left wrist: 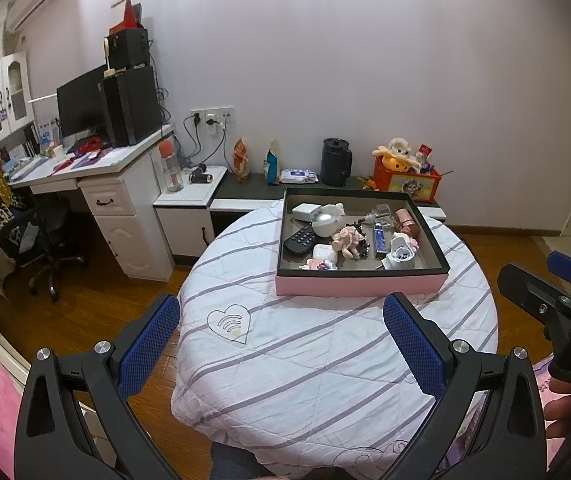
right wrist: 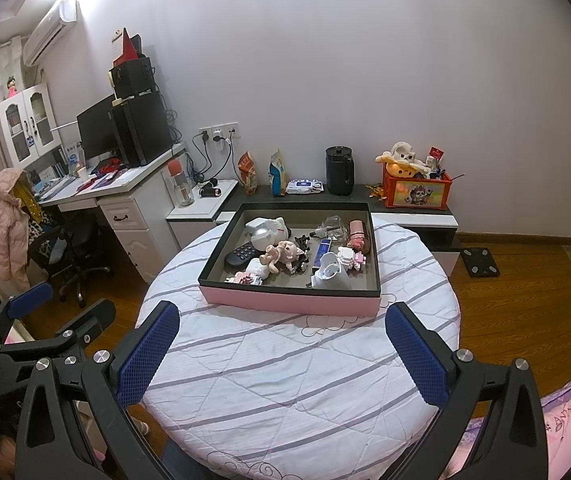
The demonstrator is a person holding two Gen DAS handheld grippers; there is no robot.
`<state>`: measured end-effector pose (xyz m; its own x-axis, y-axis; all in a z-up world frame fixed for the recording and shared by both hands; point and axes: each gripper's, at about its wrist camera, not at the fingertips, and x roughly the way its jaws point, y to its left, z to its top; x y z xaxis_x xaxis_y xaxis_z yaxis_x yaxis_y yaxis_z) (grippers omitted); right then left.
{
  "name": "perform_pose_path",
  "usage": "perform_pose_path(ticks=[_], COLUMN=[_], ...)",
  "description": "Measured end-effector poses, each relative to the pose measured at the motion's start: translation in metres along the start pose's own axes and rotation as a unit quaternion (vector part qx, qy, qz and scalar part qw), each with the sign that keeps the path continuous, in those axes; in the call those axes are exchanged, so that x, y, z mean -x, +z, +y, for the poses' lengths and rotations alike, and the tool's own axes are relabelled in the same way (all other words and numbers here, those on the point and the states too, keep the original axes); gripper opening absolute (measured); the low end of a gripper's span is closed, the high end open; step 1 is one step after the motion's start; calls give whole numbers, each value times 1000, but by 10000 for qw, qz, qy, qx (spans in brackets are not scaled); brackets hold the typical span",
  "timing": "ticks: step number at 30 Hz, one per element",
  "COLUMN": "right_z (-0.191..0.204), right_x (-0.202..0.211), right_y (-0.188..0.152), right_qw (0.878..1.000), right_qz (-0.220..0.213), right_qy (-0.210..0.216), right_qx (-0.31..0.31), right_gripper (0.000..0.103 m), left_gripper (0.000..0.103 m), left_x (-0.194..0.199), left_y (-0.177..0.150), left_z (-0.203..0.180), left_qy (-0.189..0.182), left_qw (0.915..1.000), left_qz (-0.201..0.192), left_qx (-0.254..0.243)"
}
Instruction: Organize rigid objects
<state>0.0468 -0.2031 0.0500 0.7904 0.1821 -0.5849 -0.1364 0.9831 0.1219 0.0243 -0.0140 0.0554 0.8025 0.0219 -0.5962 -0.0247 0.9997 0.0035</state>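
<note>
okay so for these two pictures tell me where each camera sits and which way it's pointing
Left wrist: on the left gripper, held open above the round table's near edge, facing the pink tray and back wall; the right gripper shows at its right.
Right wrist: on the right gripper, also open, same heading from further right; the left gripper shows at its left.
Shared: table, tray with remote control, black kettle, desk.

A tray [right wrist: 293, 300] sits on the far half of a round table [right wrist: 285, 380], with a remote [right wrist: 241, 254], a pig figure [right wrist: 281, 254] and a bottle [right wrist: 331, 226] lying in it. Behind the table a low shelf [right wrist: 365, 196] along the wall carries a kettle [right wrist: 339, 172] and, to its right, a toy box [right wrist: 417, 192]. A desk [right wrist: 125, 184] stands to the left.
</note>
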Motion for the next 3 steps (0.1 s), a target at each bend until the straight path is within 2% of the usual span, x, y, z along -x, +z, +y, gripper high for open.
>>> perform_pose_path(ticks=[3], right_z=[0], right_x=[0], right_y=[-1], right_qw=[10000], right_qz=[-3], right_qy=[-10], right_qx=[2], right_gripper=[103], left_gripper=[103], left_x=[3], left_y=[-1], left_z=[2], left_qy=[-98], left_qw=[9999], left_qz=[-40], left_qx=[-36])
